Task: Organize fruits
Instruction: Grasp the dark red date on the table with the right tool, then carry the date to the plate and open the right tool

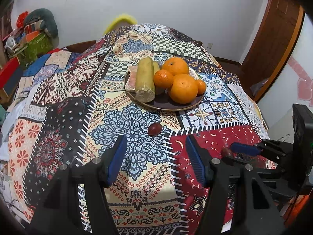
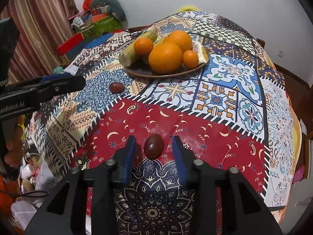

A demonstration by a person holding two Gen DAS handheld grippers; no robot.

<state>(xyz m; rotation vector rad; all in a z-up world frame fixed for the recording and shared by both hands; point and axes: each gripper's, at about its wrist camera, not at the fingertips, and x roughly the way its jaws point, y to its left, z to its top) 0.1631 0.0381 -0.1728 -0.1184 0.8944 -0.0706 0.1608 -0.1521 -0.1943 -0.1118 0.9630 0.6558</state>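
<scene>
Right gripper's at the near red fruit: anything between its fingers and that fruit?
Nothing visible. The red fruit lies on the tablecloth between the right gripper's fingers, with clear cloth showing on both sides. They do not touch it yet.

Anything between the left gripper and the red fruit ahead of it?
Nothing: left wrist view shows bare tablecloth between left gripper and red fruit.

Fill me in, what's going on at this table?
A person with two handheld grippers is gathering fruit. The right gripper is open around a red date, pads not yet touching it. The left gripper is open just short of a second date. The plate holds oranges.
</scene>
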